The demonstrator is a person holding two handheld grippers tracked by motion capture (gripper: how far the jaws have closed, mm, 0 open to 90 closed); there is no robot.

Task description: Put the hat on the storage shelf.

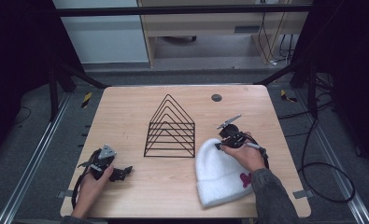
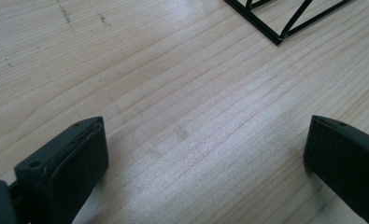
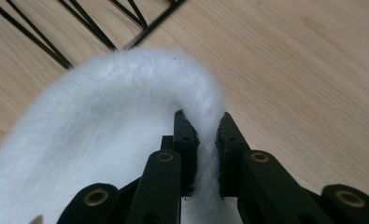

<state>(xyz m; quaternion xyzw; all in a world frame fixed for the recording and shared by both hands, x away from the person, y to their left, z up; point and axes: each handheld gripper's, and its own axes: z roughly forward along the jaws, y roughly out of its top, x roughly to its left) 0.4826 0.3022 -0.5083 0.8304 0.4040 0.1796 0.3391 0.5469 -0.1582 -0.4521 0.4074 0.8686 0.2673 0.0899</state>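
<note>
A fluffy white beanie (image 1: pixel 217 175) with a red mark near its lower edge lies on the wooden table (image 1: pixel 140 186) at the front right. My right gripper (image 1: pixel 218 146) sits at the hat's top edge. In the right gripper view the white beanie (image 3: pixel 102 130) has a fold of its edge pinched between the pads of my right gripper (image 3: pixel 206 122), which is shut on it. My left gripper (image 1: pixel 126 171) rests low over the table at the front left. Bare wood lies between the wide-open fingers of the left gripper (image 2: pixel 205 140).
A black wire rack (image 1: pixel 169 128) shaped like stacked triangles stands at the table's middle, just left of the hat; its corner (image 2: pixel 278 39) lies ahead of my left gripper. A small dark round disc (image 1: pixel 216 97) sits in the far right of the tabletop.
</note>
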